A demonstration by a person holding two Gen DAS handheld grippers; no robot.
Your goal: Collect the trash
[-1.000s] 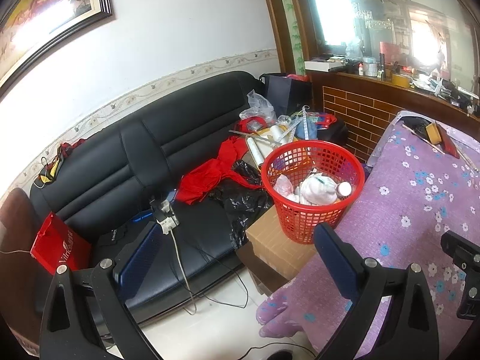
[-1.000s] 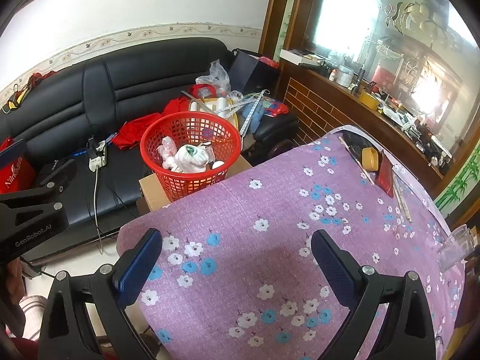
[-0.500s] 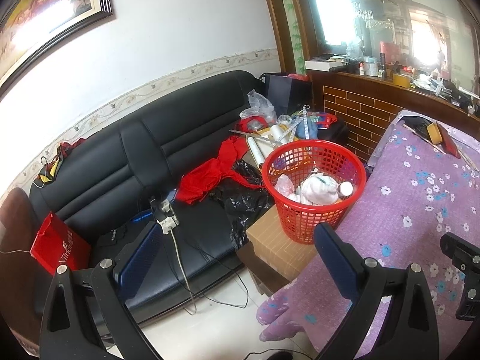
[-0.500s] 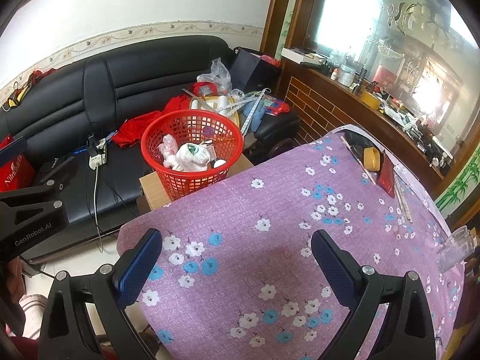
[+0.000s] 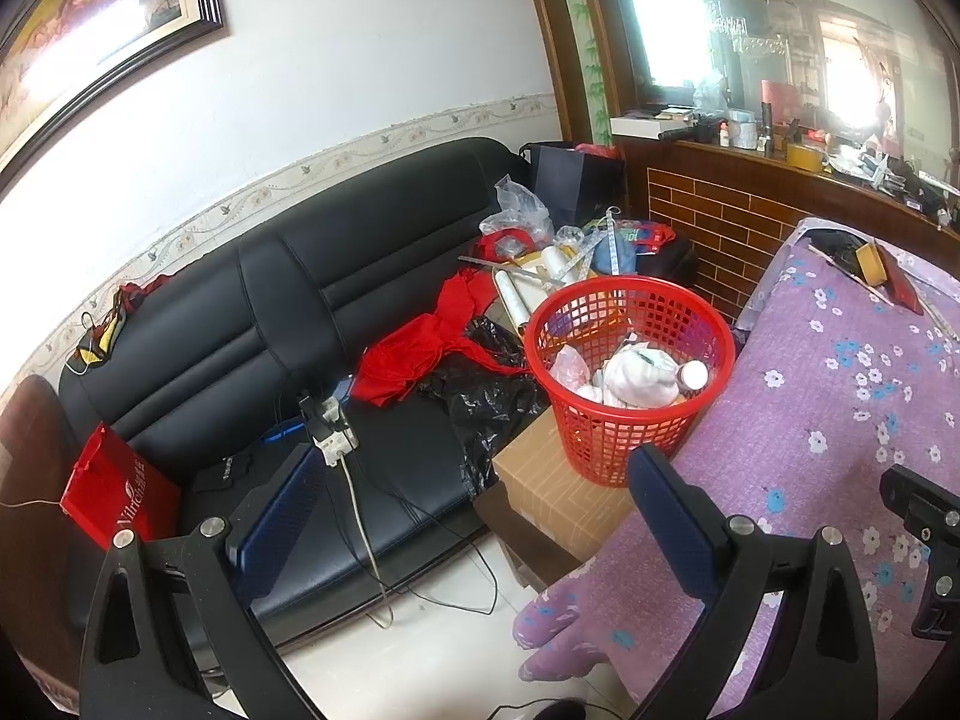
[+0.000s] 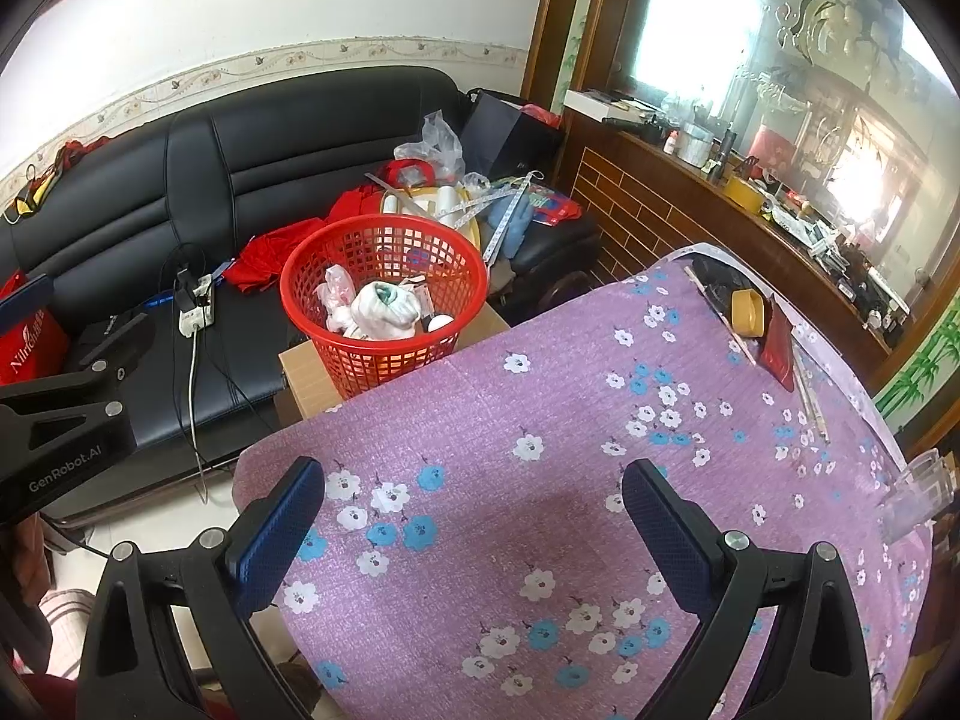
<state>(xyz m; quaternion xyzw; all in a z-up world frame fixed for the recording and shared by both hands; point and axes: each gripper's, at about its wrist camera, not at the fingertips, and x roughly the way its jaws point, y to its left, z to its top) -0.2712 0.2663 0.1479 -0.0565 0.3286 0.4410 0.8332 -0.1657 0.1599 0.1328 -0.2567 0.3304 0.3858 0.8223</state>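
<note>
While both jaws gape empty, red basket [image 6: 384,294] sits well fwd.

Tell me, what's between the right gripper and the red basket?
Only flowery purple tablecloth, with nothing lying on that stretch. The right wrist view shows it running from the open right gripper up to the red basket at the table's edge.

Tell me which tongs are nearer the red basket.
Left. The left tongs hang just short of the red basket, beside the table edge; the right tongs sit farther back over the flowered tablecloth.
</note>
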